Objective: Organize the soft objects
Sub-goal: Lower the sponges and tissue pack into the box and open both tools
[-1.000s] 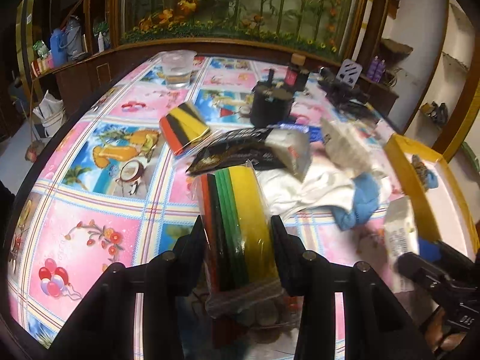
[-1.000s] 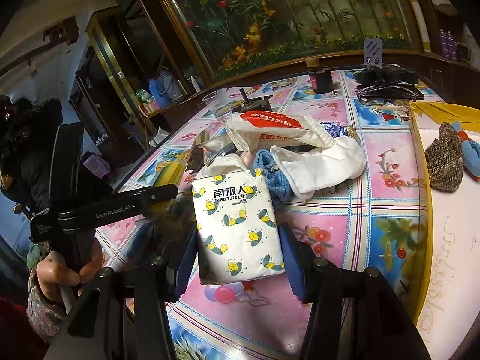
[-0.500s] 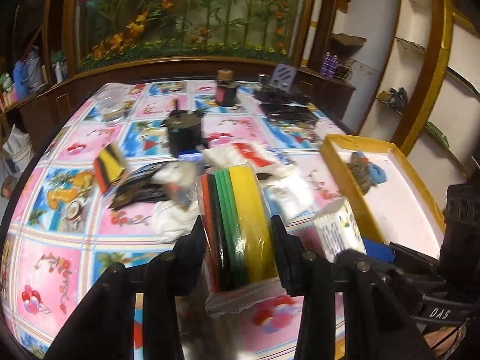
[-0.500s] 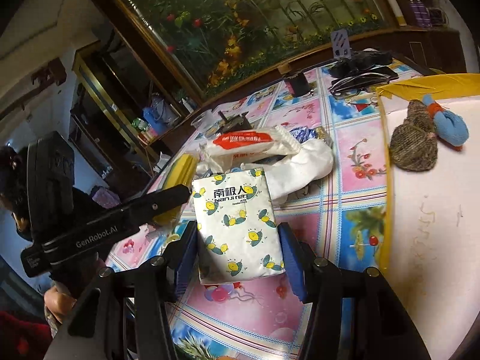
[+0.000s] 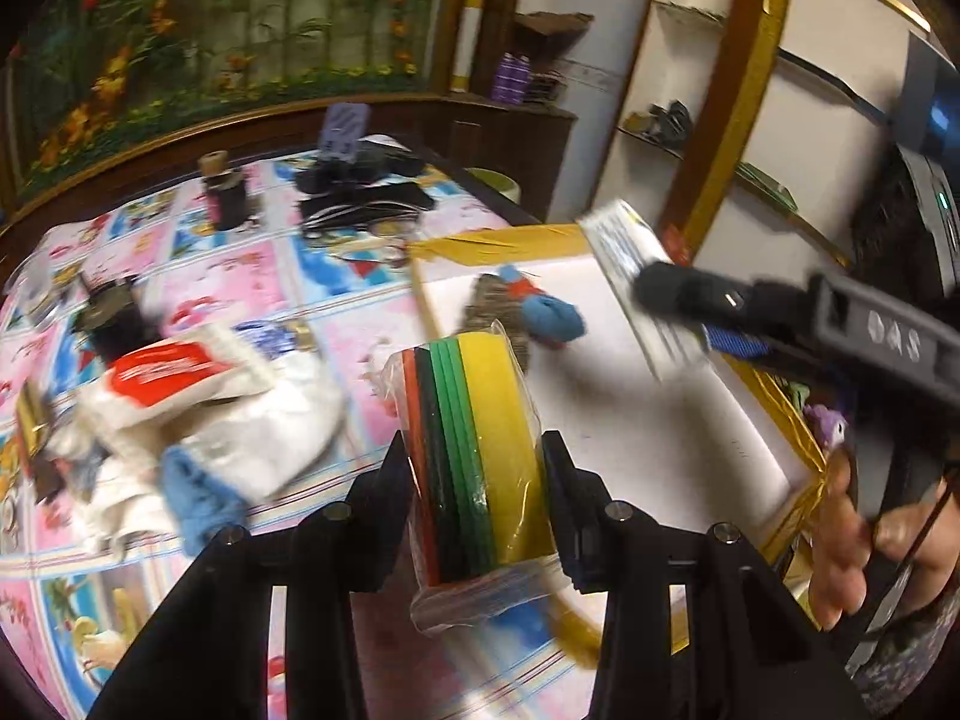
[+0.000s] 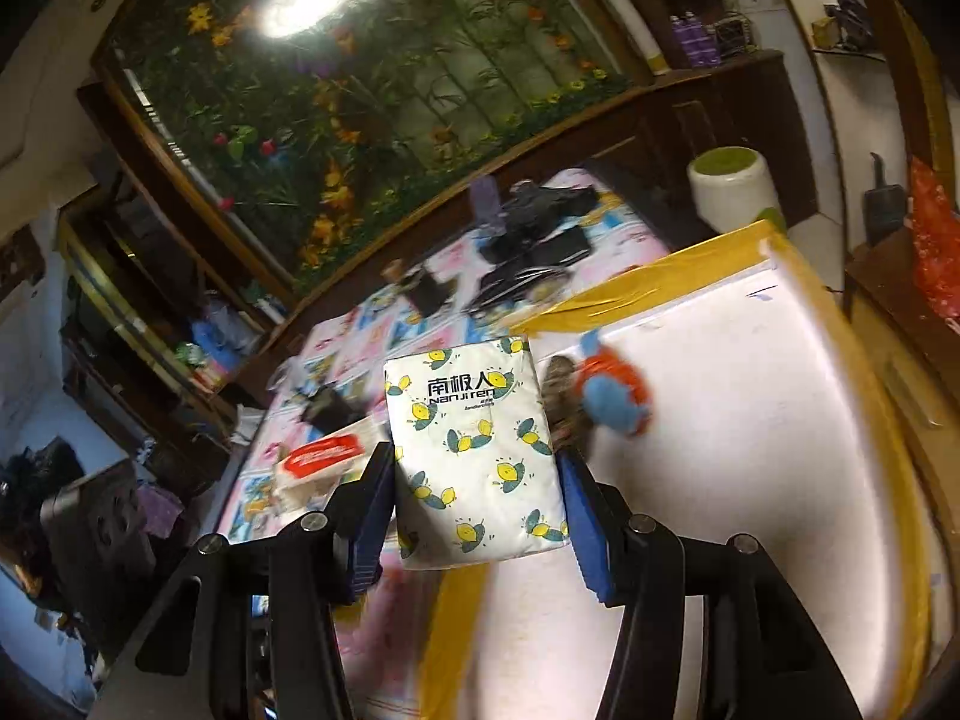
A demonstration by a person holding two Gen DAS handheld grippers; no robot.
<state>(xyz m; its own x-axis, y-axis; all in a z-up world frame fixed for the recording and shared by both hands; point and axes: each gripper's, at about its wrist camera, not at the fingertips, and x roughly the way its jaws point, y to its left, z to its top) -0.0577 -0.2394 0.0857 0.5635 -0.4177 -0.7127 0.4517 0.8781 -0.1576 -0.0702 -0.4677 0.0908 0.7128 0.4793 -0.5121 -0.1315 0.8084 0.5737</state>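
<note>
Table (image 5: 252, 276): covered in a pink and blue picture cloth; carries loose soft goods at the left and dark items at the far end.

Tray (image 5: 660, 444): white-floored, yellow-rimmed, at the table's right end. In the right wrist view its floor (image 6: 750, 420) fills the right half.

Pile of white cloth (image 5: 240, 432): on the table left of the tray, with a blue cloth (image 5: 198, 504) at its near edge and a red-and-white packet (image 5: 174, 372) on top. The packet also shows in the right wrist view (image 6: 324, 459).

Left gripper (image 5: 477, 468): closed on a bag of coloured sponge sheets (image 5: 474, 456), red, black, green and yellow, held upright on edge above the tray's near-left rim.

Right gripper (image 6: 477, 480): closed on a white tissue pack (image 6: 474, 456) printed with yellow lemons, held over the tray's left edge. In the left wrist view this gripper (image 5: 672, 300) reaches in from the right, the pack (image 5: 636, 276) edge-on above the tray.

Blue soft item (image 5: 552, 318): lies in the tray's far-left corner, touching a brown knitted item (image 5: 489, 309). Both are blurred in the right wrist view (image 6: 612, 402).

Person's hand (image 5: 864, 540): lower right, on the right gripper's handle.
</note>
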